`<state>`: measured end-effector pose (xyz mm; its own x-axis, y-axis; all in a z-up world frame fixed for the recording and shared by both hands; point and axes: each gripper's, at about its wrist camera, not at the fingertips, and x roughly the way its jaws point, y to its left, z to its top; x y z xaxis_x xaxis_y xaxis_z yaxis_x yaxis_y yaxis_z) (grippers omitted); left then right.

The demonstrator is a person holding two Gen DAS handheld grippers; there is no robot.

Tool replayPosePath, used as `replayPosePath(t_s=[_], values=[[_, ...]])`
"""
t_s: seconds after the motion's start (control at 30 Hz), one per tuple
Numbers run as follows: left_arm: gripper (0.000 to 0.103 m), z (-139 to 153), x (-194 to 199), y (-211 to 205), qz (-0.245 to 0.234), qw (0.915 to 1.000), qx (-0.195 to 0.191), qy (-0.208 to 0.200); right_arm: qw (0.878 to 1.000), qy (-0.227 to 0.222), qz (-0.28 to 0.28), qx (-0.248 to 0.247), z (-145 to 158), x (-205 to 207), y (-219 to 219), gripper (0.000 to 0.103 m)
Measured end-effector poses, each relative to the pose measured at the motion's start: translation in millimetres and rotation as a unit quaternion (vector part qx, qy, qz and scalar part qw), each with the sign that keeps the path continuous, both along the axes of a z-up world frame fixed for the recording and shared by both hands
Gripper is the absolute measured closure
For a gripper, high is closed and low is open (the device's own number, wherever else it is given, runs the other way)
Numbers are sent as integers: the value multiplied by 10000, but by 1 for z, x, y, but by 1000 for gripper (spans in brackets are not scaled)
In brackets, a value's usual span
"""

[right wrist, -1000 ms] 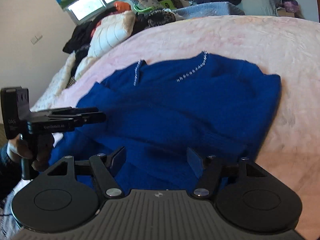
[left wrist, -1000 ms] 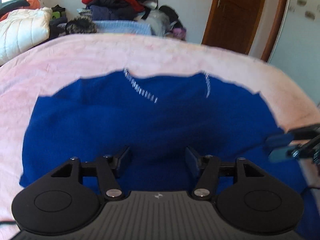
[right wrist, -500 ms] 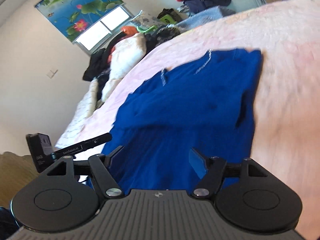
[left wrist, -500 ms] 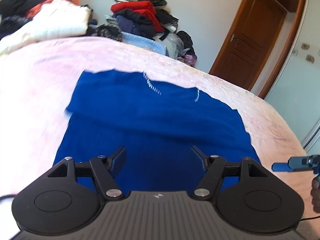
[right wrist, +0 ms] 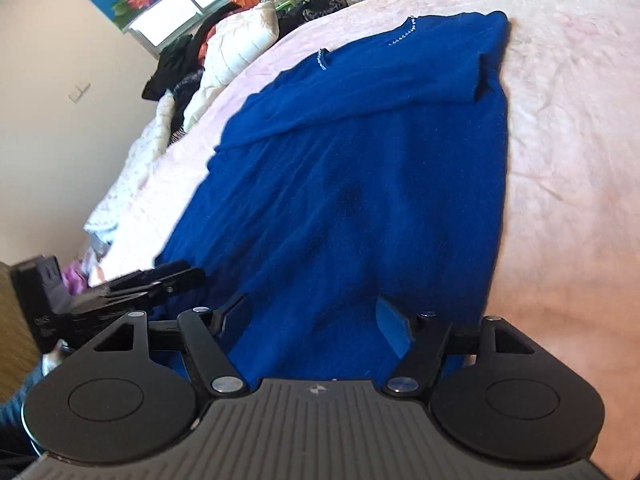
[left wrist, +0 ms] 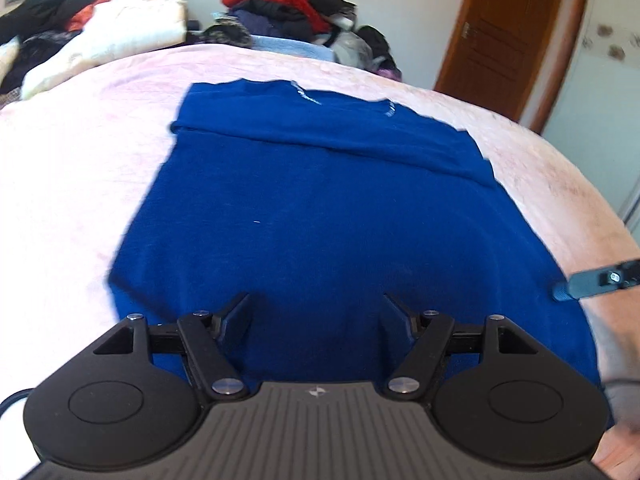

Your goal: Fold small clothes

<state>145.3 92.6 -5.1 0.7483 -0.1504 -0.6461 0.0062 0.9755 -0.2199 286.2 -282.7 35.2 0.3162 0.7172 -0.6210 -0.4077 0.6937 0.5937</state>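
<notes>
Left gripper point(left wrist: 316, 316): I see its jaws standing apart, having just been opening, with nothing between them; it hangs above the near hem of the sweater.
Right gripper point(right wrist: 316, 316): I see its jaws spread too, having just been opening, with only the sweater's cloth lying below the gap, not pinched.
Other views: each gripper also shows at the edge of the other's camera, side-on.
Blue sweater point(left wrist: 320, 208): it lies flat on the bed, neckline with a pale sparkly trim at the far end, a fold of cloth laid across its upper part.
Pink bedspread point(left wrist: 80, 160): I see it around the sweater on all visible sides.
Beyond the bed: heaped clothes point(left wrist: 288, 4), a white quilted jacket point(right wrist: 236, 52), a wooden door point(left wrist: 504, 36).
</notes>
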Motion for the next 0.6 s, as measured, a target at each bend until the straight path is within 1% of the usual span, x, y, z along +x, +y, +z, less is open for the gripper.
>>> replayPosePath(t_s=[0.07, 0.1, 0.13, 0.2, 0.27, 0.3, 0.33, 0.4, 0.43, 0.47, 0.5, 0.53, 0.57, 0.6], values=[[33, 10, -20, 13, 150, 9993, -292, -151, 9999, -58, -35, 155, 9, -12, -9, 29], [33, 15, -32, 15, 128, 9987, -396, -293, 9997, -82, -69, 217, 12, -18, -13, 28], [32, 20, -44, 15, 28, 9979, -455, -455, 9995, -95, -102, 277, 14, -24, -17, 27], [32, 25, -63, 2, -276, 9968, -457, -596, 9990, -66, -183, 391, 14, -33, -23, 23], [32, 24, -77, -18, -729, 9944, -511, -572, 9986, -14, -219, 487, 13, -39, -24, 23], [32, 21, -83, -30, -888, 9935, -459, -545, 9984, 8, -217, 514, 12, -41, -23, 23], [32, 17, -85, -37, -902, 9939, -387, -495, 9983, 32, -220, 548, 12, -42, -21, 23], [32, 5, -79, -44, -841, 9952, -457, -204, 9979, 109, -211, 607, 11, -42, -19, 23], [32, 0, -75, -44, -752, 9958, -514, -20, 9977, 144, -196, 628, 10, -43, -17, 23], [32, -2, -72, -43, -568, 9970, -501, 125, 9977, 162, -168, 635, 10, -44, -15, 23], [32, -3, -74, -40, -294, 9986, -433, 122, 9978, 159, -129, 627, 11, -45, -13, 23], [32, -3, -80, -36, 148, 9994, -299, -15, 9980, 148, -87, 613, 11, -47, -12, 23], [32, -3, -89, -32, 592, 9980, -179, -130, 9980, 138, -75, 611, 12, -50, -12, 23], [32, -4, -98, -28, 928, 9954, -139, -180, 9978, 139, -92, 635, 12, -52, -13, 22]])
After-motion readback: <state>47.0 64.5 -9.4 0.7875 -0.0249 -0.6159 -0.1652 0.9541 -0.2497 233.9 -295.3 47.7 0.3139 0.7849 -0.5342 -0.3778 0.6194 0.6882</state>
